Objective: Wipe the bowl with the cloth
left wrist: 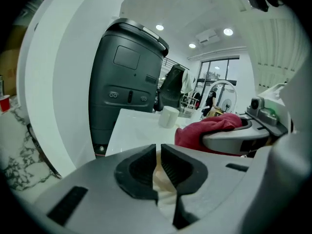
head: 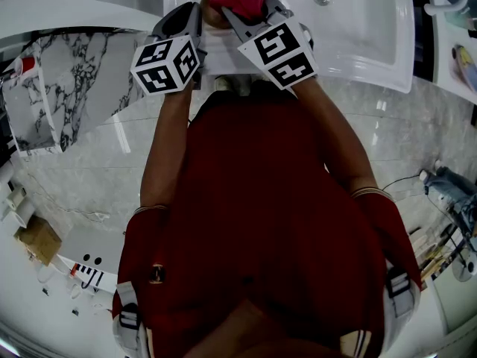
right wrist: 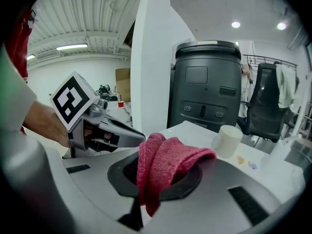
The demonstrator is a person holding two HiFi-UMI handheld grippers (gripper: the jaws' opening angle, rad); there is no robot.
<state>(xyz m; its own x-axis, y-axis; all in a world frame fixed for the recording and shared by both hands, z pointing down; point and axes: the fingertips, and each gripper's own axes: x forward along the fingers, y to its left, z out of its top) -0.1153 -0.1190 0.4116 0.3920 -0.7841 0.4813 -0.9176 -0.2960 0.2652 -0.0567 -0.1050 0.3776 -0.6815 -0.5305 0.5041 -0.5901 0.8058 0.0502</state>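
My right gripper [right wrist: 146, 194] is shut on a red knitted cloth [right wrist: 165, 162] that bunches up over its jaws. In the head view the cloth [head: 238, 0] shows at the top, above the white table [head: 358, 36]. My left gripper [left wrist: 158, 172] is shut on a cream piece [left wrist: 160, 179], apparently the rim of the bowl; the rest of the bowl is hidden by the jaws. Both grippers are held close together, the left gripper [head: 195, 17] just left of the right gripper [head: 242, 13]. The cloth [left wrist: 209, 128] sits right beside the left jaws.
A white cup [left wrist: 168, 116] [right wrist: 227, 139] stands on the table behind the grippers. Beyond the table is a tall dark grey bin [left wrist: 126, 82] [right wrist: 207, 82], with a white pillar [right wrist: 151, 62] to its left. A marble-topped surface [head: 67, 88] lies to the left.
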